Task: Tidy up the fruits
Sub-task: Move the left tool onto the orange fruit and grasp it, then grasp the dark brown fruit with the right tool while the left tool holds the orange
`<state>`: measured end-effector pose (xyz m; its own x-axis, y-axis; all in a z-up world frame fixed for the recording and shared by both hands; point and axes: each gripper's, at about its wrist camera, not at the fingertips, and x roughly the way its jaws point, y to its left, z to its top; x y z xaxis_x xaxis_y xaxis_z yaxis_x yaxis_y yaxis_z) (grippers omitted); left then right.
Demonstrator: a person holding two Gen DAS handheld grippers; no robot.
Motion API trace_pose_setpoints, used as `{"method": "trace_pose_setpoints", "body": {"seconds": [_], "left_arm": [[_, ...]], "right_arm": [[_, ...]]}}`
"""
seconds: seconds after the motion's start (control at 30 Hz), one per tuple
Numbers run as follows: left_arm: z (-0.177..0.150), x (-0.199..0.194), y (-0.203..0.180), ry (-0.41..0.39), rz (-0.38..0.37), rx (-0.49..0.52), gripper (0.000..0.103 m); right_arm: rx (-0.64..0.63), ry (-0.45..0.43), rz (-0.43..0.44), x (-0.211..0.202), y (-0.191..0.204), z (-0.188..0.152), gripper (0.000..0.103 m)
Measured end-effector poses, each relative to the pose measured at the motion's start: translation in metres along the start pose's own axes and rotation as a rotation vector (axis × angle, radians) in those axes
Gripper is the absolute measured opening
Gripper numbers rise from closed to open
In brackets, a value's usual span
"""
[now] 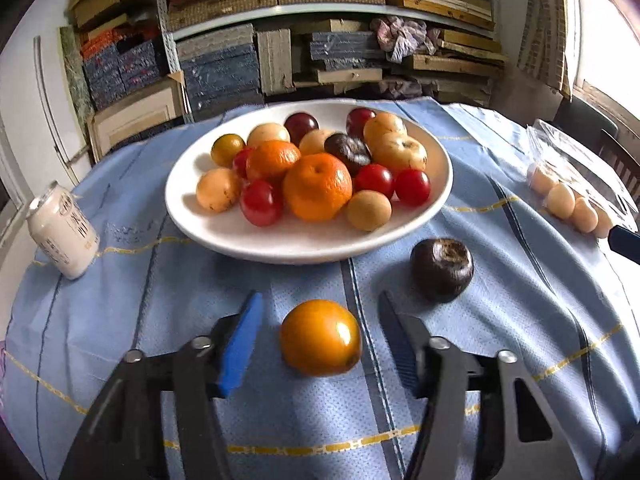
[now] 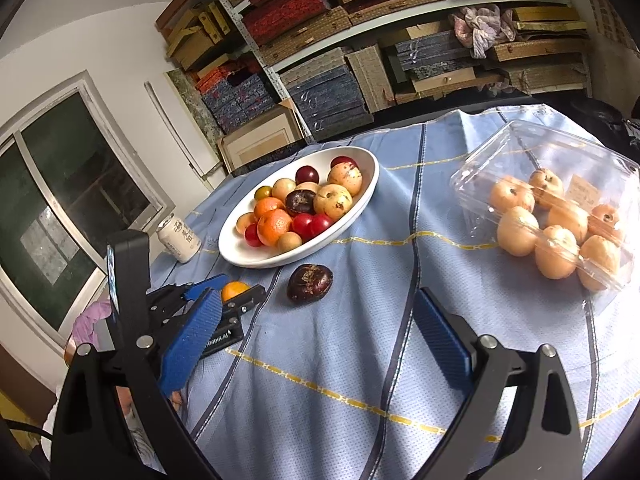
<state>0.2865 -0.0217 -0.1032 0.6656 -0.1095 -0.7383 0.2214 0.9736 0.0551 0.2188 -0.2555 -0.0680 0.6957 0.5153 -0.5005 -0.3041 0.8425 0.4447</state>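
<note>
A shiny orange fruit [image 1: 320, 337] lies on the blue tablecloth between the two fingers of my left gripper [image 1: 320, 312], which is open around it without touching. It also shows in the right wrist view [image 2: 234, 290], with the left gripper [image 2: 230, 290] around it. A dark purple fruit [image 1: 441, 270] lies to its right on the cloth [image 2: 309, 282]. A white oval plate [image 1: 434, 184] [image 2: 362, 200] behind them holds several oranges, red, tan and dark fruits. My right gripper [image 2: 316, 320] is open and empty above the cloth.
A white drink can [image 1: 62, 230] [image 2: 179, 239] stands left of the plate. An open clear plastic box [image 2: 520, 148] with several tan fruits [image 1: 568, 202] lies at the right. Shelves stacked with boxes stand behind the table. A window is at the left.
</note>
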Motion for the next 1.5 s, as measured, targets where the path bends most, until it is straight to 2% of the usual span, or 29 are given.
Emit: {"method": "trace_pose_setpoints", "body": {"seconds": [0.07,0.27,0.53,0.8,0.93,0.97,1.0,1.07,1.13,1.27,1.33,1.5], "left_arm": [[-0.001,0.0,0.0,0.005,-0.008,-0.004,0.051],[-0.006,0.002,0.0,0.036,-0.007,0.019,0.051],[-0.014,0.001,0.014,0.058,-0.053,-0.03,0.051],[-0.014,0.002,0.014,0.065,-0.044,-0.029,0.062],[-0.012,0.003,0.019,0.056,-0.08,-0.053,0.062],[-0.012,0.003,0.023,0.05,-0.1,-0.072,0.06],[-0.012,0.003,0.024,0.046,-0.112,-0.08,0.049],[-0.012,0.001,0.026,0.04,-0.134,-0.087,0.039],[-0.012,0.002,0.026,0.04,-0.144,-0.087,0.039],[-0.014,-0.004,0.027,0.019,-0.161,-0.091,0.039],[-0.014,-0.015,0.028,-0.016,-0.119,-0.065,0.039],[-0.006,-0.043,0.049,-0.098,-0.08,-0.108,0.039]], "right_arm": [[0.0,0.006,-0.002,0.002,0.0,-0.001,0.094],[-0.001,0.018,-0.006,0.006,0.002,-0.003,0.094],[-0.018,0.036,-0.008,0.011,0.006,-0.005,0.094],[-0.063,0.079,-0.026,0.024,0.011,-0.014,0.094],[-0.133,0.102,-0.065,0.034,0.021,-0.021,0.094],[-0.144,0.105,-0.071,0.037,0.022,-0.023,0.094],[-0.149,0.107,-0.074,0.039,0.023,-0.024,0.094],[-0.157,0.107,-0.084,0.041,0.023,-0.026,0.094],[-0.164,0.105,-0.099,0.043,0.024,-0.028,0.094],[-0.208,0.106,-0.126,0.049,0.032,-0.027,0.085],[-0.252,0.129,-0.147,0.059,0.039,-0.023,0.082],[-0.359,0.186,-0.195,0.094,0.057,-0.016,0.07]]}}
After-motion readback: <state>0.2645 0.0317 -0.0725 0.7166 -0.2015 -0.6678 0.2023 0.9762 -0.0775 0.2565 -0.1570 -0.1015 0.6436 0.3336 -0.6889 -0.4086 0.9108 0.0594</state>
